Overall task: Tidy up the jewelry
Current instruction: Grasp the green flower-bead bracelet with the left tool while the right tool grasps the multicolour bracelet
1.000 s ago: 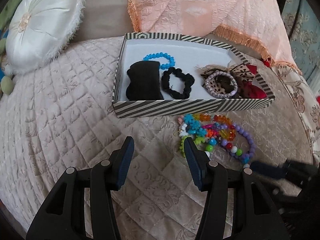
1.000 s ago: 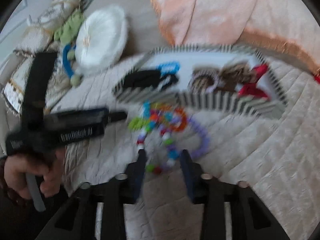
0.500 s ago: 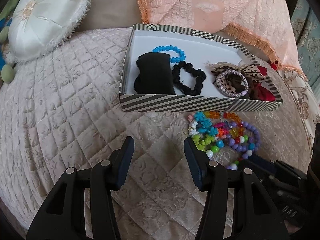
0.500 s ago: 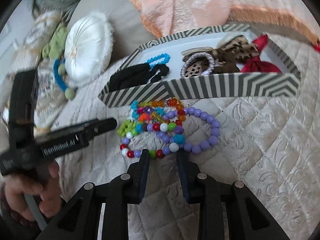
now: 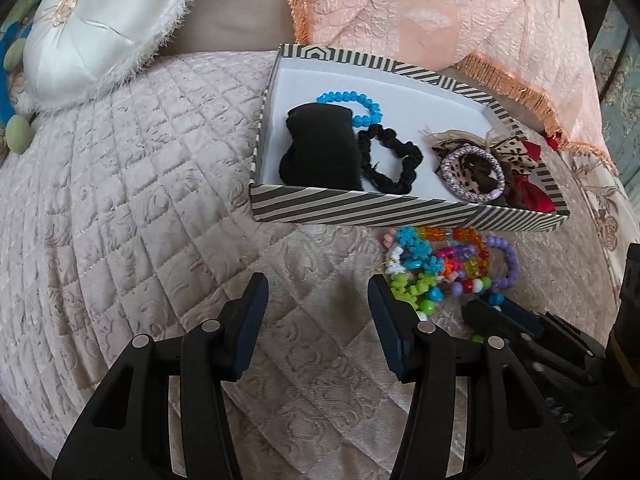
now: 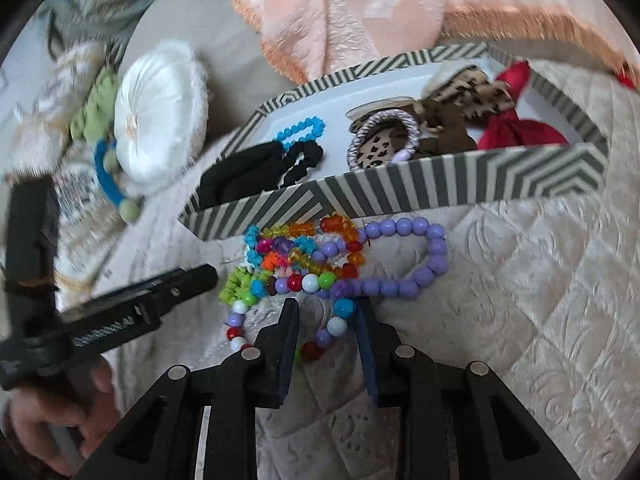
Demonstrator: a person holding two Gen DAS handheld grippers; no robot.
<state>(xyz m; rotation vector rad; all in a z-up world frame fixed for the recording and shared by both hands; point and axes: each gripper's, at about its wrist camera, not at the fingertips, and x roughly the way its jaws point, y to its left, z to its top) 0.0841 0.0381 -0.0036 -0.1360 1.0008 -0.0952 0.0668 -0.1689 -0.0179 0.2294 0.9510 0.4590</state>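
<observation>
A tangled pile of bright bead bracelets (image 6: 304,264) (image 5: 444,264) lies on the quilt just in front of the striped box (image 6: 460,184) (image 5: 360,206). My right gripper (image 6: 326,312) reaches into the pile's near edge. Its jaws are closing, with a strand of multicolour beads (image 6: 335,325) between them and a gap still showing beside the pads. A purple bead bracelet (image 6: 420,260) loops out to the right. My left gripper (image 5: 316,284) hovers open over bare quilt, left of the pile, holding nothing. From the right wrist it appears side-on as the left gripper (image 6: 200,276).
The box holds a blue bead bracelet (image 5: 352,102), a black band (image 5: 320,148), a black scrunchie (image 5: 394,164), a lilac hair tie (image 5: 472,176) and leopard and red bows. A round white cushion (image 5: 104,28) lies far left, a peach fringed cloth (image 5: 420,12) behind. A hand (image 6: 36,424) grips the left tool.
My right gripper has come forward and down onto the bead pile and now straddles a multicolour strand, its jaws slightly narrower. The left gripper stays open and has barely shifted.
</observation>
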